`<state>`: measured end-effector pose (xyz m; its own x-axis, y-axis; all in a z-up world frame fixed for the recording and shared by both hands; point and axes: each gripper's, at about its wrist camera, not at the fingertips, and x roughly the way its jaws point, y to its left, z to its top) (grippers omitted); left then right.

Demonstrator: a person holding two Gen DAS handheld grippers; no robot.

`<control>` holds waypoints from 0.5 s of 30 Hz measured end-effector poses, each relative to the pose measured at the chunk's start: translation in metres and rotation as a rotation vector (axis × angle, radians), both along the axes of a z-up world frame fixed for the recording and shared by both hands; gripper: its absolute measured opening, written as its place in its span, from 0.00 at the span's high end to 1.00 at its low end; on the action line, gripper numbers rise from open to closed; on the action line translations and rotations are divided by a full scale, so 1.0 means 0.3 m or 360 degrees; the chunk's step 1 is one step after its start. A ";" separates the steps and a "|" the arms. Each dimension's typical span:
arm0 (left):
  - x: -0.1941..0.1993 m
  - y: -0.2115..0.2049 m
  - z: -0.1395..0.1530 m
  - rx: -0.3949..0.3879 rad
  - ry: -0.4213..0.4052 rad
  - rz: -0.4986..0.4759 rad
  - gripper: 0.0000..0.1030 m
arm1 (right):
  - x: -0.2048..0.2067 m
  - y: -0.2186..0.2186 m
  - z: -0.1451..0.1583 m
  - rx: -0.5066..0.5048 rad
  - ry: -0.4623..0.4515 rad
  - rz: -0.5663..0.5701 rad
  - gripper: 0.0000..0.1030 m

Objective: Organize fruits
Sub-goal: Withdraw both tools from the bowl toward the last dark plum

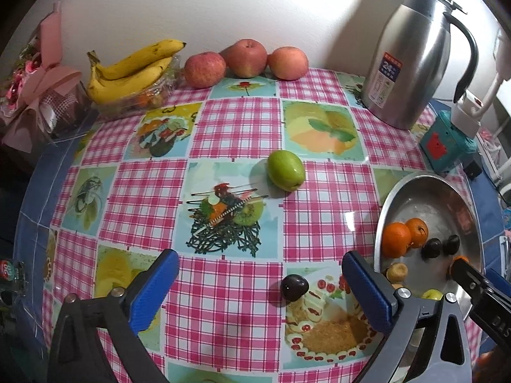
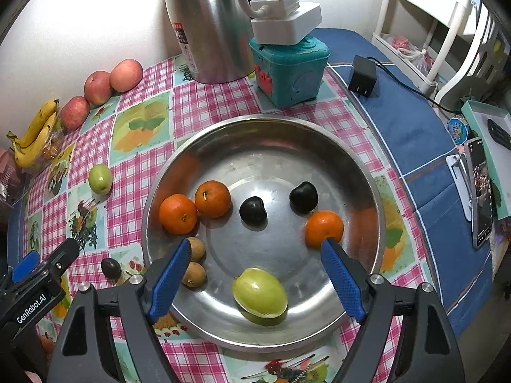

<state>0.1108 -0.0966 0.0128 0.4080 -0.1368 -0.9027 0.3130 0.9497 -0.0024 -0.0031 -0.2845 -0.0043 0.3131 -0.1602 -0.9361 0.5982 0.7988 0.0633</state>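
Note:
A steel bowl (image 2: 361, 172) holds three oranges (image 2: 178, 214), two dark plums (image 2: 253, 210), two small brown fruits (image 2: 195, 249) and a green fruit (image 2: 259, 296). My right gripper (image 2: 255, 282) is open above the bowl, over the green fruit. My left gripper (image 1: 260, 287) is open over the tablecloth. A dark plum (image 1: 294, 287) lies on the cloth between its fingers, toward the right one. A green fruit (image 1: 286, 169) lies farther out mid-table. The bowl (image 1: 412, 188) is to the right.
Three apples (image 1: 246, 59) and a banana bunch (image 1: 134, 70) line the back wall. A steel jug (image 1: 412, 57) and a teal box (image 1: 444, 143) stand at the back right. A wrapped pink bouquet (image 1: 41, 76) sits at the left. A phone (image 2: 480, 191) stands on the right.

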 end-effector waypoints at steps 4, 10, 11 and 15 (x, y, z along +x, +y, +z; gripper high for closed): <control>0.002 0.004 0.004 -0.0002 -0.0013 0.0004 0.00 | -0.003 -0.001 0.015 -0.0038 -0.0033 0.0001 0.05; -0.005 -0.004 0.012 -0.0007 -0.0031 -0.0016 0.00 | -0.001 0.002 0.021 -0.0044 -0.0060 0.0012 0.05; -0.006 -0.005 0.013 -0.0007 -0.0034 -0.0019 0.00 | -0.001 0.002 0.022 -0.0046 -0.0064 0.0013 0.05; -0.005 -0.005 0.011 -0.0011 -0.0030 -0.0018 0.00 | -0.002 0.001 0.024 -0.0043 -0.0070 0.0010 0.05</control>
<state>0.1093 -0.0981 0.0160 0.4233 -0.1476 -0.8939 0.3241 0.9460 -0.0027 -0.0038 -0.2843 0.0028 0.3547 -0.1832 -0.9169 0.5902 0.8044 0.0676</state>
